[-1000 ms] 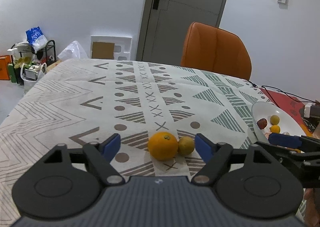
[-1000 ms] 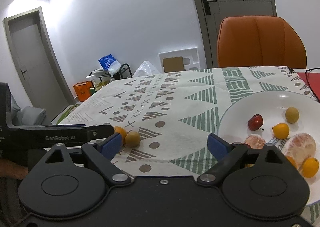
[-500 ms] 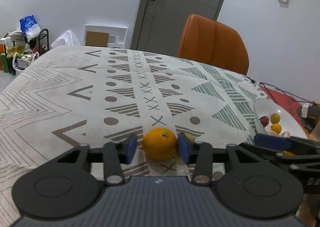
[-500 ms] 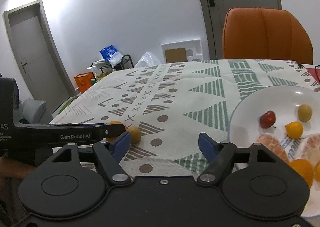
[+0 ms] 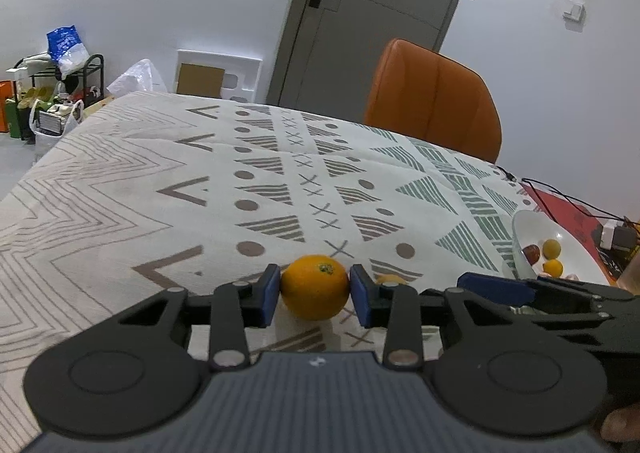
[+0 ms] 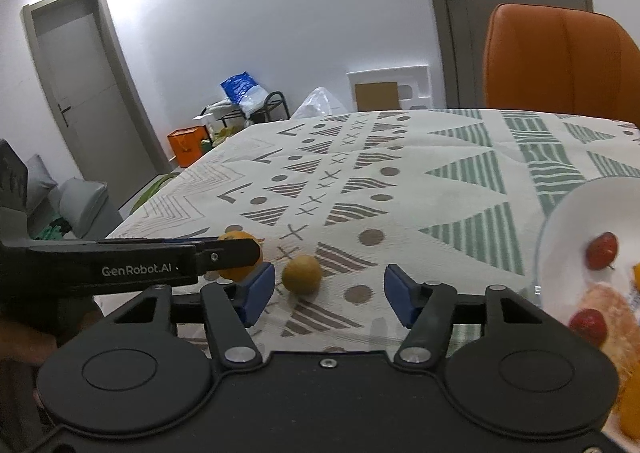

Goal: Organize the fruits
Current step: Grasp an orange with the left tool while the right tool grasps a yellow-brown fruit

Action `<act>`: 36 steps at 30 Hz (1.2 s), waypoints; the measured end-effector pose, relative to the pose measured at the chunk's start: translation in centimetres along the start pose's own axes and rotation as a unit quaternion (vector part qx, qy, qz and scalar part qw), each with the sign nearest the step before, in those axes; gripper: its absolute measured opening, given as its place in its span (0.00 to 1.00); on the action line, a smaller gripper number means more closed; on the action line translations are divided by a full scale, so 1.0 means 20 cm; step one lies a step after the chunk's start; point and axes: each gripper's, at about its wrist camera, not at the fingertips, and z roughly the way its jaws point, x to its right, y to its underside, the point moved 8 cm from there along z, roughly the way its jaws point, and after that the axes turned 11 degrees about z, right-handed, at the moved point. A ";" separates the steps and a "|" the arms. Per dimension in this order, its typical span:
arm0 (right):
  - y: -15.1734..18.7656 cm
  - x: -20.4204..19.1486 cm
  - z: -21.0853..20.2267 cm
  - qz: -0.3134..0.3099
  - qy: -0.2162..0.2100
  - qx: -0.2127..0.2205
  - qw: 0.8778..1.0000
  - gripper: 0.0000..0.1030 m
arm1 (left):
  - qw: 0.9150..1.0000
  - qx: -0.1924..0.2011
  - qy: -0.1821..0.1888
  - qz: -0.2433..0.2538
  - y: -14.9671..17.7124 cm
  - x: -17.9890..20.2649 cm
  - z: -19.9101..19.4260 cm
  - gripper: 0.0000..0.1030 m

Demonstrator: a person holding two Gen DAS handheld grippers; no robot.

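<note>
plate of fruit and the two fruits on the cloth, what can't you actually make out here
- White plate: right wrist view, cut off by the right edge; its fruit is blurred, so no count.
- Same plate, left wrist view: partly behind the right tongs.
- Small yellow-brown fruit: left wrist view, nearly hidden behind the left tongs' right finger.
- Orange: right wrist view, mostly covered by the left tongs.

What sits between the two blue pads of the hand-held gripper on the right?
In the right wrist view, a small yellowish fruit on the patterned tablecloth; the right hand-held gripper is open.
</note>
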 end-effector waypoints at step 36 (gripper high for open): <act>0.00 0.09 -0.13 0.031 0.030 0.034 0.998 0.24 | 1.000 0.005 0.001 0.028 -0.04 0.15 -0.07 0.35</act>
